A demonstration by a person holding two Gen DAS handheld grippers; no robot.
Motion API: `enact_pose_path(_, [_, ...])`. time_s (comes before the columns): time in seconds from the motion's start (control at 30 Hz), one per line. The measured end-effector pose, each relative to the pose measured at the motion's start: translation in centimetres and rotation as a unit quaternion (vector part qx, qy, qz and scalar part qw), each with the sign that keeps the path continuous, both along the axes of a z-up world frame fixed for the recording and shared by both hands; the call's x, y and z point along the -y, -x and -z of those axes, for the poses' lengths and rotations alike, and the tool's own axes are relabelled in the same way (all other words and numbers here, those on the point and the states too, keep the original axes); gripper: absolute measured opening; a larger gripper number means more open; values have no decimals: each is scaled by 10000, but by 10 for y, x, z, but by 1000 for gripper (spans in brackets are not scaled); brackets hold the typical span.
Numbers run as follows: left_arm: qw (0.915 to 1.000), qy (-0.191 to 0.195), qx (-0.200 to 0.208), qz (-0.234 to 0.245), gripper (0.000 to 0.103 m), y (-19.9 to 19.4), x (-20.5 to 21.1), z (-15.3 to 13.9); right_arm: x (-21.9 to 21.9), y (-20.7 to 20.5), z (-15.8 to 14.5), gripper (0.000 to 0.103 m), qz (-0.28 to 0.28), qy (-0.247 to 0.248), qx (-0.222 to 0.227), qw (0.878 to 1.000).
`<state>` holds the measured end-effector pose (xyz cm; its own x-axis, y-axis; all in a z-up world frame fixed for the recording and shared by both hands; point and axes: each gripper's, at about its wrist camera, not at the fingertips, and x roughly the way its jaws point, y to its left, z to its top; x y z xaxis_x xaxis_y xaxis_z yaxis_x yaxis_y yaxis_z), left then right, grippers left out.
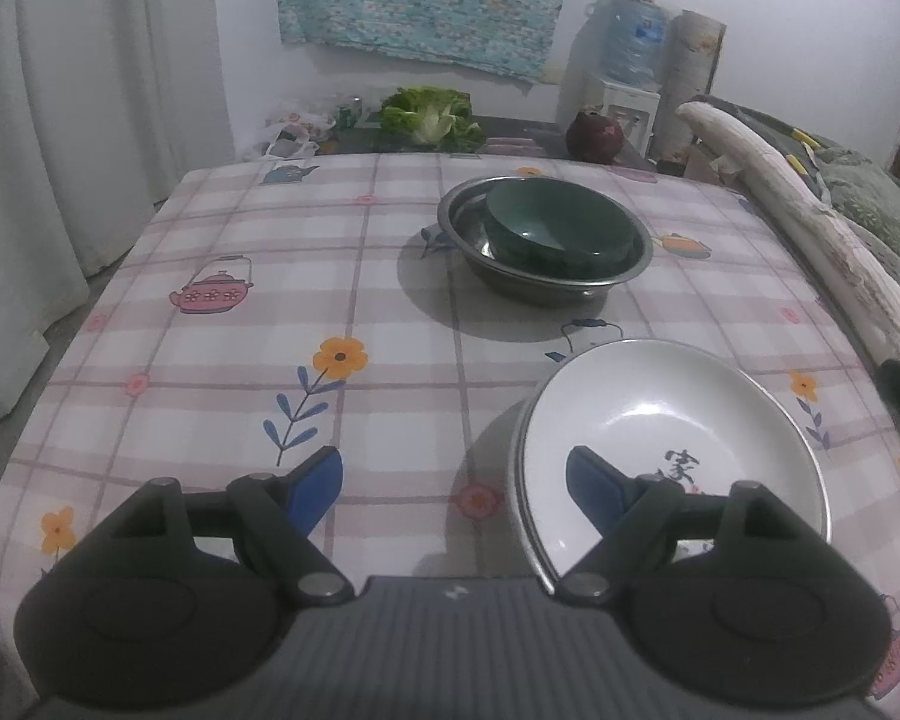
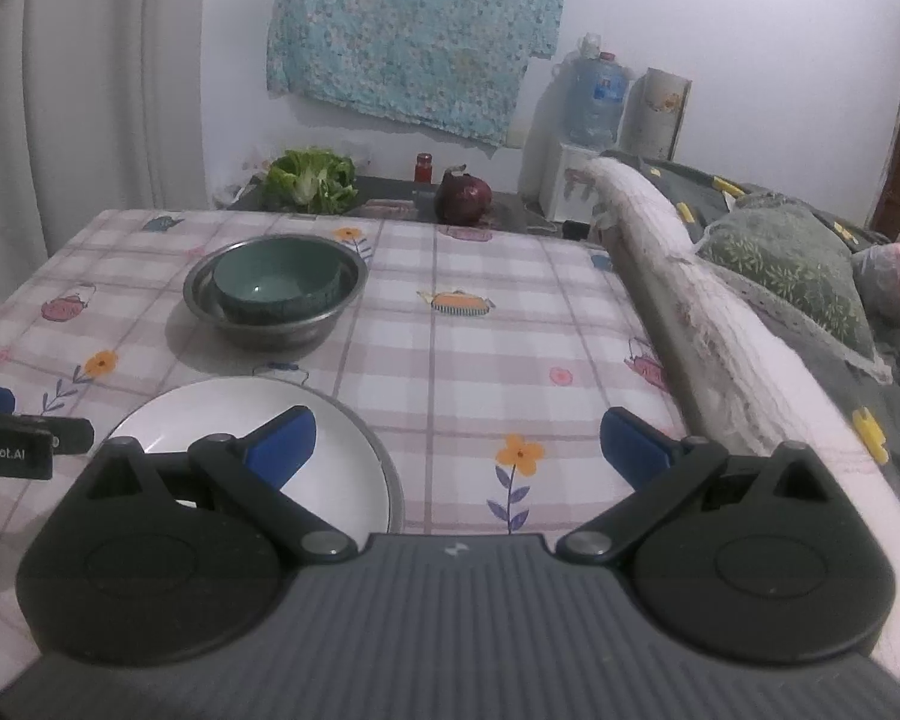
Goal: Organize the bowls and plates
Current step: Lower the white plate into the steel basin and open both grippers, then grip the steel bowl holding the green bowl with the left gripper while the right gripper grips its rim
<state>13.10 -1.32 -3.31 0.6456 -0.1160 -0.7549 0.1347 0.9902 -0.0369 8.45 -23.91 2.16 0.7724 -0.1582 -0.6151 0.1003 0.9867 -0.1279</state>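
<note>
A white plate with dark characters lies on top of a metal-rimmed plate at the near right of the checked tablecloth. Farther back, a green bowl sits inside a steel bowl. My left gripper is open above the white plate's left rim, one blue finger over the plate and one over the cloth, pressing on nothing. In the right wrist view my right gripper is wide open and empty, its left finger over the white plate. The green bowl and steel bowl stand beyond it.
A padded white rail and bedding run along the table's right edge. Behind the table lie a lettuce, a red onion and a water bottle. A curtain hangs at the left. The left gripper shows at the right view's left edge.
</note>
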Motion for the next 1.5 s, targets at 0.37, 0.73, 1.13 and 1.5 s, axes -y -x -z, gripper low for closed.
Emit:
enact_pose_path(0.37, [9999,-53,137,22,83,-28,-6,-5,14,-32,-16,102,-601,-824,184,9946])
enact_pose_path(0.73, [9975,275,584,296,83,-81,0,-25,38,-114,-11,102,-690,-1713,33,9828])
enact_pose_path(1.13, [9968,729,294,157,69,-142,1,-11,48,-195,32,87,-841,-2220,-501,9701])
enact_pose_path(1.5, [9988,483,100,67,44,-160,1,17,55,-231,72,53,-783,-2437,-930,9622])
